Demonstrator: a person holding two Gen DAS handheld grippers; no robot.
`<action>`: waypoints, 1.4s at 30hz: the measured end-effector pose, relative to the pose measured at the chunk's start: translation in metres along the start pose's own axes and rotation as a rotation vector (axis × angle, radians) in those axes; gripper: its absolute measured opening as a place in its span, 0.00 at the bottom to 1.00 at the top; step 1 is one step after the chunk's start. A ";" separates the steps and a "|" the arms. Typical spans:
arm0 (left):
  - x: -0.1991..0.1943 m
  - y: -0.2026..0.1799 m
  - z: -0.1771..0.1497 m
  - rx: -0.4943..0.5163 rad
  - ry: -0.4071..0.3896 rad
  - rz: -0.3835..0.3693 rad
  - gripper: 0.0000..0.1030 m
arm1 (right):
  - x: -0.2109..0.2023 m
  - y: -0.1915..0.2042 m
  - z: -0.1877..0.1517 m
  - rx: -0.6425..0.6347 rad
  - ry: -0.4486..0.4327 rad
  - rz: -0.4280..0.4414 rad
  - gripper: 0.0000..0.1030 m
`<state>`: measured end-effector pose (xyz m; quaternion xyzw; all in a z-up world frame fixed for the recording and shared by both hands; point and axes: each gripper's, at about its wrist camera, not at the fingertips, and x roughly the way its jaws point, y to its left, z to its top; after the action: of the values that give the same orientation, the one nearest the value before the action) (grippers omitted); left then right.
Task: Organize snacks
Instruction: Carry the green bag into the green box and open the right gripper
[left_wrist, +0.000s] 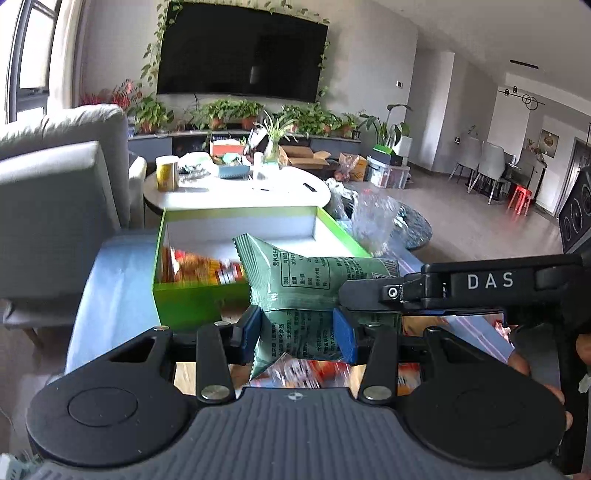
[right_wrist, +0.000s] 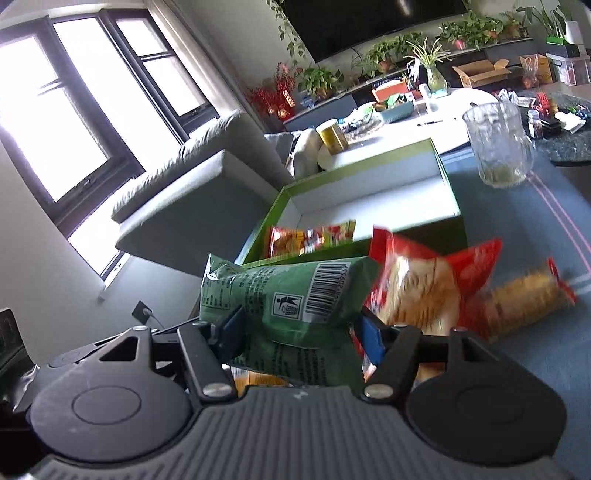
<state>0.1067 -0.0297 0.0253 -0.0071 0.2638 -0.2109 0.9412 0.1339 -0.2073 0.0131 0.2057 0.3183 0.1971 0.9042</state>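
Observation:
My left gripper (left_wrist: 301, 334) is shut on a green snack packet (left_wrist: 295, 332), held just in front of the green box (left_wrist: 192, 302). A second green packet (left_wrist: 314, 277) lies above it, held by my right gripper, whose black body (left_wrist: 480, 291) crosses the left wrist view at right. In the right wrist view my right gripper (right_wrist: 301, 328) is shut on that green packet (right_wrist: 291, 295), near the box's front wall. The green box (right_wrist: 448, 184) has a white inside and holds an orange-red snack packet (right_wrist: 310, 238) (left_wrist: 199, 267). A red cracker bag (right_wrist: 424, 288) and a biscuit roll (right_wrist: 524, 299) lie right of the box.
The box stands on a blue cloth (right_wrist: 535, 369). A glass mug (right_wrist: 498, 144) stands right of the box's far corner. A grey sofa (left_wrist: 55, 192) is at left. A white round table (left_wrist: 240, 190) with clutter lies beyond. More packets (left_wrist: 306, 373) lie under the left gripper.

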 end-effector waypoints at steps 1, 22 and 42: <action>0.003 0.002 0.005 0.002 -0.005 0.003 0.39 | 0.003 0.000 0.006 0.001 -0.004 0.001 0.77; 0.137 0.086 0.074 -0.026 0.022 0.101 0.39 | 0.138 -0.012 0.106 -0.028 0.030 -0.038 0.77; 0.111 0.117 0.055 -0.101 0.048 0.196 0.54 | 0.137 -0.029 0.104 -0.011 0.046 -0.086 0.78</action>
<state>0.2661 0.0271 0.0027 -0.0237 0.2960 -0.1046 0.9491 0.3071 -0.1904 0.0058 0.1824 0.3462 0.1644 0.9054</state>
